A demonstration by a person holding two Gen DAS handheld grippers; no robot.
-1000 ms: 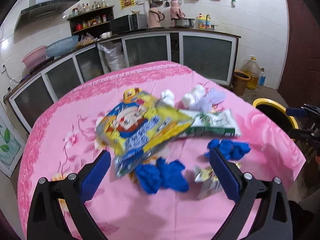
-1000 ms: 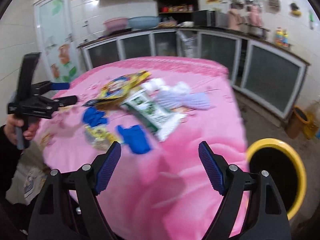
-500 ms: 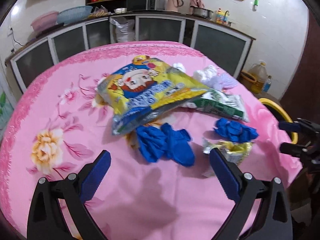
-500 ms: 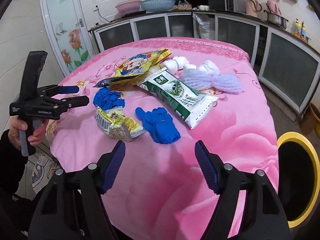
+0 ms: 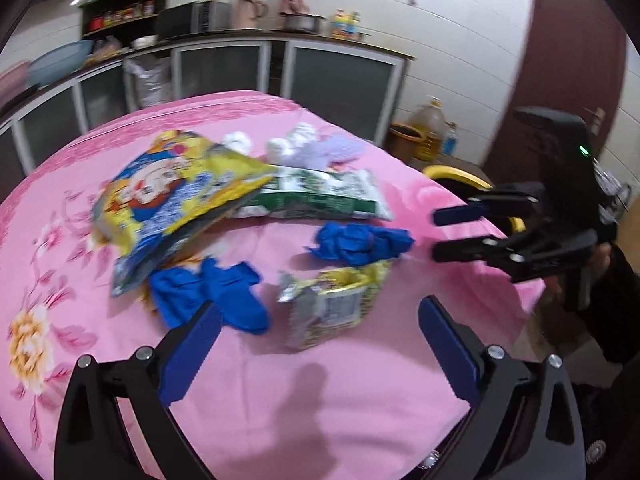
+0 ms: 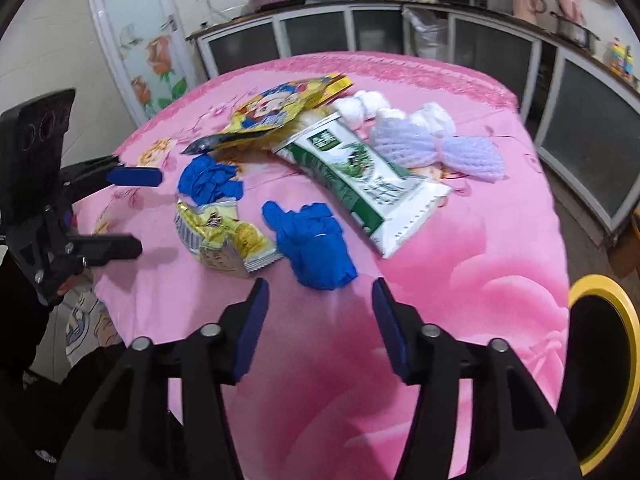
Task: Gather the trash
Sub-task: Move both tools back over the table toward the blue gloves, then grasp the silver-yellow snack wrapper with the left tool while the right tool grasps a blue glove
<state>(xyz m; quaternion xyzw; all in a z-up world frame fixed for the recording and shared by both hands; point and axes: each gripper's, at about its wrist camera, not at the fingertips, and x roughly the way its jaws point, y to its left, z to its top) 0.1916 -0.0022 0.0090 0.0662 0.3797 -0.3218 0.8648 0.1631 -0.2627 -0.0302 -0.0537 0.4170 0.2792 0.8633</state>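
Observation:
Trash lies on a pink flowered tablecloth (image 6: 460, 264): a yellow cartoon snack bag (image 5: 180, 188), a green and white packet (image 6: 360, 176), white foam nets (image 6: 432, 144), a crumpled yellow wrapper (image 5: 332, 308) and two blue gloves (image 6: 316, 236) (image 6: 208, 180). My left gripper (image 5: 320, 344) is open, and the yellow wrapper lies just ahead of its fingers. My right gripper (image 6: 320, 292) hangs over the cloth just short of the nearer blue glove. Its jaws are closing with nothing between them. Each gripper also shows in the other view, the right gripper (image 5: 440, 234) and the left gripper (image 6: 128, 212).
A black bin with a yellow rim (image 6: 624, 320) stands on the floor at the table's right side. Kitchen cabinets (image 6: 500, 52) run behind the table, with an oil bottle (image 5: 430, 128) on the floor. A person's hand (image 6: 68, 284) holds the left gripper.
Both grippers have sunk and tilted down toward the table. The right jaws have narrowed. The left view has swung from the snack bag toward the yellow wrapper.

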